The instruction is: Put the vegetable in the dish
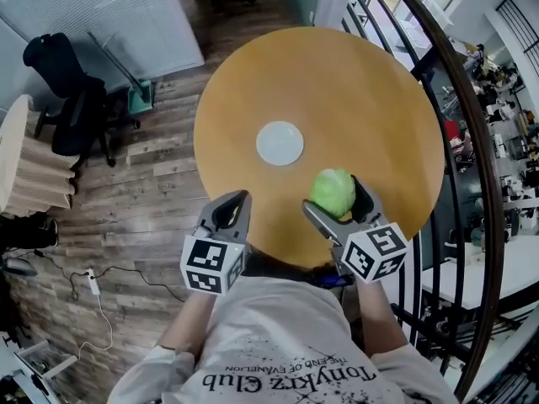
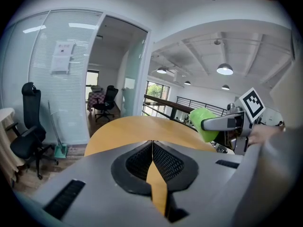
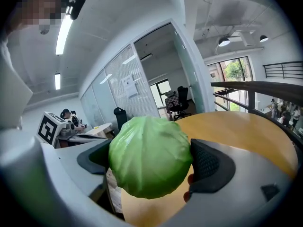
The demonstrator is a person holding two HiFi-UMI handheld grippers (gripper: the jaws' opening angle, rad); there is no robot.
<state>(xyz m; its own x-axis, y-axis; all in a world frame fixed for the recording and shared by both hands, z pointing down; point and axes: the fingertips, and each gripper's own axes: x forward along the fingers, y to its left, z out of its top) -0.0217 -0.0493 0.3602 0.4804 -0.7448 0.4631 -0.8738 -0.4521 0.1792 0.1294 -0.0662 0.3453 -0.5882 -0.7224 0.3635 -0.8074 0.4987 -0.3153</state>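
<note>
We've got the R gripper (image 1: 335,199) w/ fingers clamped on the green cabbage (image 3: 149,155), over the counter's (image 1: 370,91) near edge, near-right of the white dish (image 1: 280,143). L gripper (image 2: 152,145) fingers pressed together.

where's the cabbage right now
In the head view the cabbage is gripped between the jaws of the right gripper, over the near right part of the round table, nearer the person than the white dish and to its right.
</note>
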